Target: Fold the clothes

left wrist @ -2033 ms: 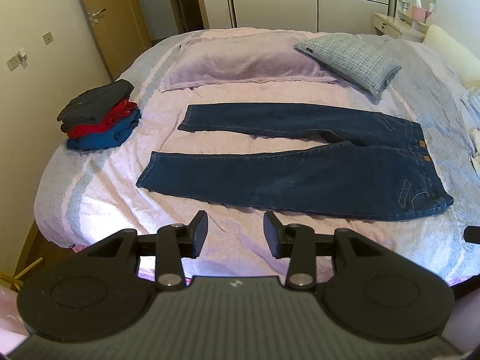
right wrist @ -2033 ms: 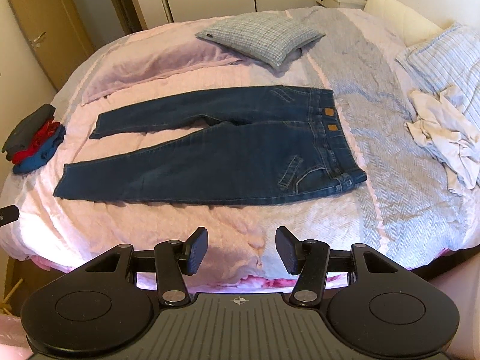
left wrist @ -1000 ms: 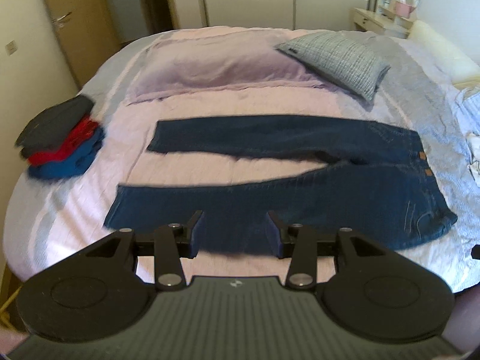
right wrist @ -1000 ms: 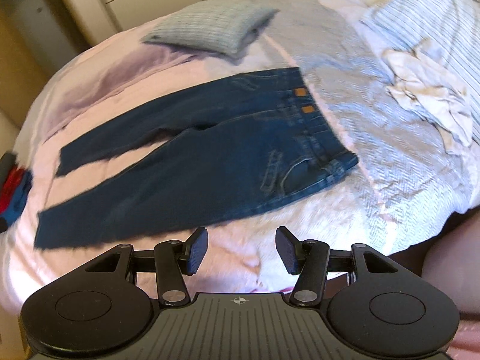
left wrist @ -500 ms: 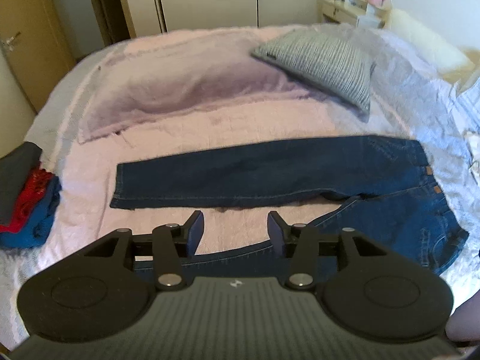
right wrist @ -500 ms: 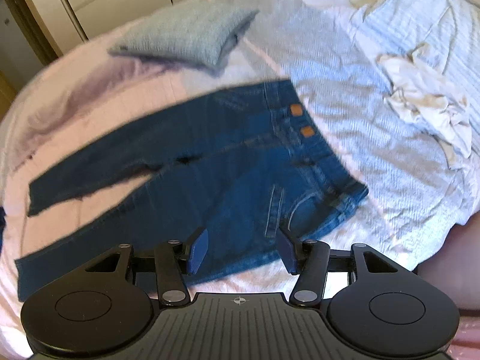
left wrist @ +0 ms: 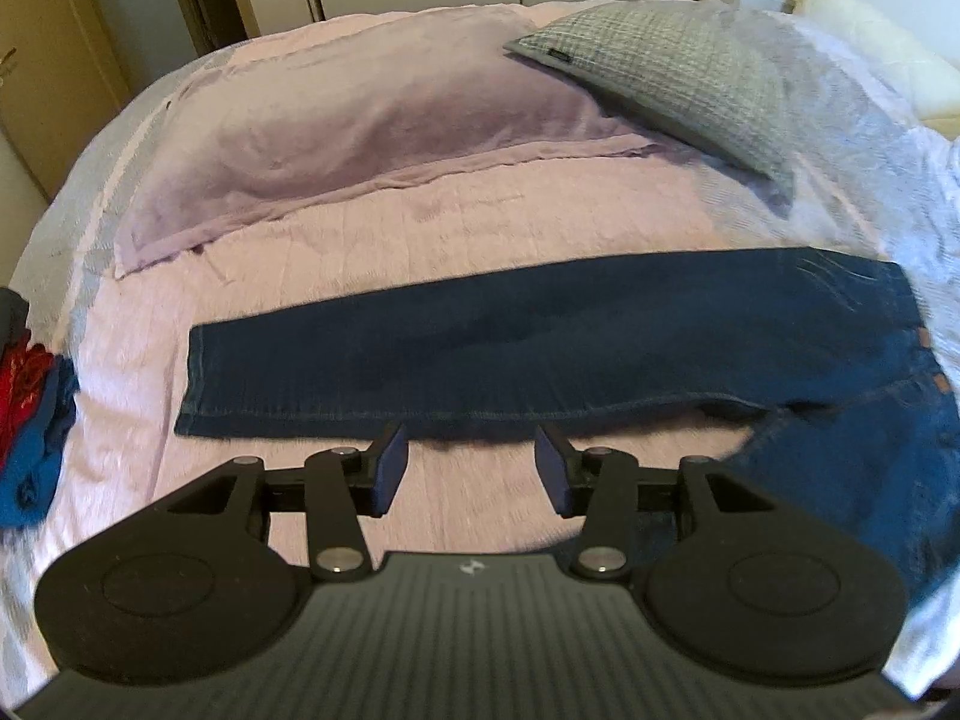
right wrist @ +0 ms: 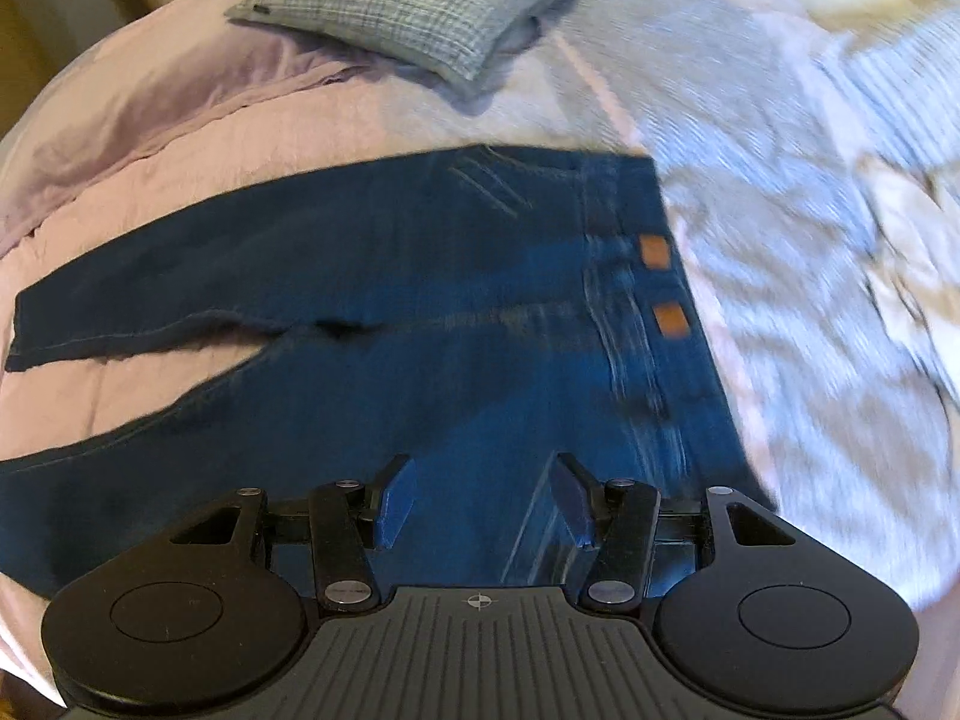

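1. Starting at the left, the left gripper (left wrist: 470, 468) hangs with its jaws wide and empty over the bare strip of lilac bedspread (left wrist: 480, 228) between the two legs of the jeans (left wrist: 540, 354); those jaws have just been opening, and nothing lies between them. A pinch made here would likely catch bedspread along with denim, or only bedspread, and drag the cover up with the fold.
2. The far leg lies flat, with its hem toward the stack of folded clothes (left wrist: 30, 420) at the bed's left edge. If only one layer of a leg is caught, the fold could come out skewed.
3. Further right, the right gripper (right wrist: 482, 501) is also wide and empty, low over the seat of the jeans (right wrist: 420, 300), near a back pocket. Thick seams there may slip from a shallow grip.
4. If the two hands lift unevenly, the waistband could twist.
5. The jeans are dark blue denim, spread back side up across the bed, legs parted in a narrow V, waistband with two tan patches (right wrist: 669, 320) to the right.
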